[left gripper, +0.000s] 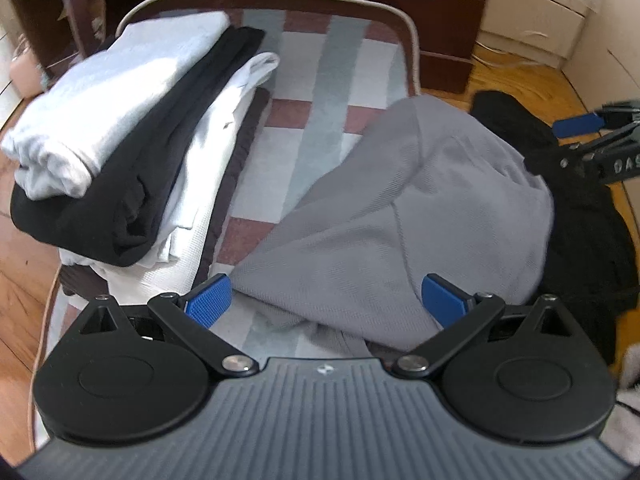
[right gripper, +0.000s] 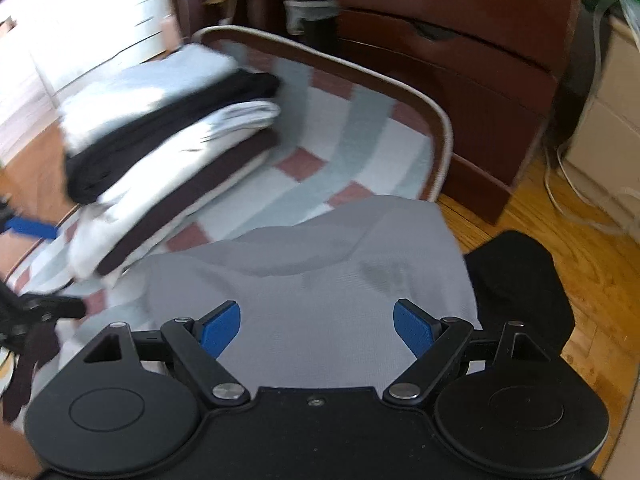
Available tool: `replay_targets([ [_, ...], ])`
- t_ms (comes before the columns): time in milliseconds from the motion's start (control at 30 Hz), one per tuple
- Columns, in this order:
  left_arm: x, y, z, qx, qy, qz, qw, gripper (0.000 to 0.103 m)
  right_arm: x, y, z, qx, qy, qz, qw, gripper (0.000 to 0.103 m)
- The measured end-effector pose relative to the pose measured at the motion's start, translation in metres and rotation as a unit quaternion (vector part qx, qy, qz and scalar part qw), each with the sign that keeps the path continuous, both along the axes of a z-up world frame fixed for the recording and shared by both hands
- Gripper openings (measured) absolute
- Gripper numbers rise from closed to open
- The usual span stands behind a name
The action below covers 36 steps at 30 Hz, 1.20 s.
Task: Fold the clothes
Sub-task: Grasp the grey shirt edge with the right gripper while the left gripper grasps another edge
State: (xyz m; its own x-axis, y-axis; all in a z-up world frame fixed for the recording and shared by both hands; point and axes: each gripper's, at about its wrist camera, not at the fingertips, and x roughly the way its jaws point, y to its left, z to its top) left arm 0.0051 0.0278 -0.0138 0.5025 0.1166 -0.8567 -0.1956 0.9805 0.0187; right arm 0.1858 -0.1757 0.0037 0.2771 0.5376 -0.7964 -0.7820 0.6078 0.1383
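The left gripper point(left gripper: 326, 300) is spread wide, empty, over the near edge of a grey garment point(left gripper: 400, 216) filling the lower centre; the right gripper point(right gripper: 317, 330) is likewise released above the same garment point(right gripper: 320, 280); at upper left a stack of folded clothes point(left gripper: 120, 140) sits on a checked mat point(left gripper: 332, 80); black clothing point(right gripper: 520, 280) lies at right on the wooden floor point(right gripper: 592, 264).

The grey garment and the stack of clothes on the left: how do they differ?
The grey garment lies alone, rumpled and spread loosely; the stack of clothes is neatly folded in layers. The garment is one colour; the stack mixes white and black pieces. The garment partly overhangs the checked mat; the stack sits at its left side. Both rest on that mat.
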Motion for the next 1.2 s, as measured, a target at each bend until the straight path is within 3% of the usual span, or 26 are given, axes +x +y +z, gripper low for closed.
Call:
replay_targets([
  [100, 0.008, 0.006, -0.037, -0.010, 0.005, 0.006, 0.9999, 0.099, 0.030, -0.005, -0.029, 0.032, 0.050, -0.023, 0.998, 0.079],
  [200, 0.014, 0.026, -0.073, -0.069, 0.019, 0.043, 0.9965, 0.091, 0.055, -0.009, -0.061, 0.023, 0.083, -0.066, 0.994, 0.079],
  [300, 0.011, 0.049, -0.099, -0.147, 0.005, 0.084, 0.9856, 0.072, 0.074, -0.017, -0.085, -0.003, 0.083, -0.112, 0.990, 0.080],
  [367, 0.008, 0.063, -0.116, -0.196, -0.007, 0.109, 0.9745, 0.065, 0.088, -0.027, -0.099, -0.016, 0.084, -0.152, 0.985, 0.081],
  [500, 0.003, 0.066, -0.137, -0.222, -0.023, 0.121, 0.9672, 0.064, 0.119, -0.047, -0.130, -0.021, 0.098, -0.227, 0.969, 0.082],
  [567, 0.003, 0.066, -0.145, -0.236, -0.031, 0.121, 0.9637, 0.065, 0.128, -0.049, -0.146, -0.010, 0.124, -0.222, 0.967, 0.081],
  [633, 0.005, 0.068, -0.154, -0.250, -0.035, 0.121, 0.9600, 0.070, 0.126, -0.043, -0.158, 0.015, 0.156, -0.189, 0.969, 0.030],
  [667, 0.006, 0.069, -0.158, -0.256, -0.037, 0.122, 0.9582, 0.074, 0.123, -0.037, -0.163, 0.024, 0.169, -0.172, 0.970, 0.010],
  [767, 0.014, 0.066, -0.167, -0.270, -0.044, 0.122, 0.9541, 0.091, 0.095, -0.009, -0.157, 0.034, 0.133, -0.104, 0.985, 0.010],
  [833, 0.019, 0.062, -0.172, -0.289, -0.054, 0.120, 0.9483, 0.092, 0.080, 0.010, -0.152, 0.061, 0.150, -0.058, 0.985, 0.010],
  [867, 0.020, 0.058, -0.172, -0.290, -0.057, 0.108, 0.9494, 0.081, 0.075, 0.018, -0.149, 0.077, 0.167, -0.039, 0.982, 0.010],
  [900, 0.021, 0.053, -0.171, -0.289, -0.059, 0.093, 0.9509, 0.041, 0.072, 0.029, -0.145, 0.092, 0.183, -0.020, 0.979, 0.010],
  [933, 0.023, 0.044, -0.166, -0.279, -0.057, 0.069, 0.9562, 0.024, 0.065, 0.038, -0.141, 0.106, 0.198, 0.003, 0.974, 0.010],
  [967, 0.022, 0.036, -0.159, -0.266, -0.062, 0.058, 0.9602, 0.017, 0.058, 0.047, -0.136, 0.122, 0.219, 0.032, 0.968, 0.010],
  [1033, 0.020, 0.019, -0.146, -0.237, -0.069, 0.036, 0.9683, 0.017, 0.045, 0.061, -0.128, 0.144, 0.251, 0.079, 0.954, 0.010],
  [1067, 0.020, 0.009, -0.140, -0.194, -0.062, 0.028, 0.9786, 0.017, 0.040, 0.066, -0.124, 0.147, 0.249, 0.090, 0.953, 0.010],
  [1100, 0.021, 0.000, -0.135, -0.150, -0.055, 0.023, 0.9869, 0.018, 0.037, 0.067, -0.119, 0.138, 0.218, 0.082, 0.963, 0.010],
  [1133, 0.021, -0.004, -0.133, -0.133, -0.055, 0.023, 0.9893, 0.020, 0.034, 0.066, -0.115, 0.126, 0.180, 0.069, 0.973, 0.012],
  [1200, 0.020, -0.006, -0.132, -0.128, -0.057, 0.031, 0.9897, 0.025, 0.029, 0.066, -0.106, 0.101, 0.102, 0.043, 0.989, 0.023],
])
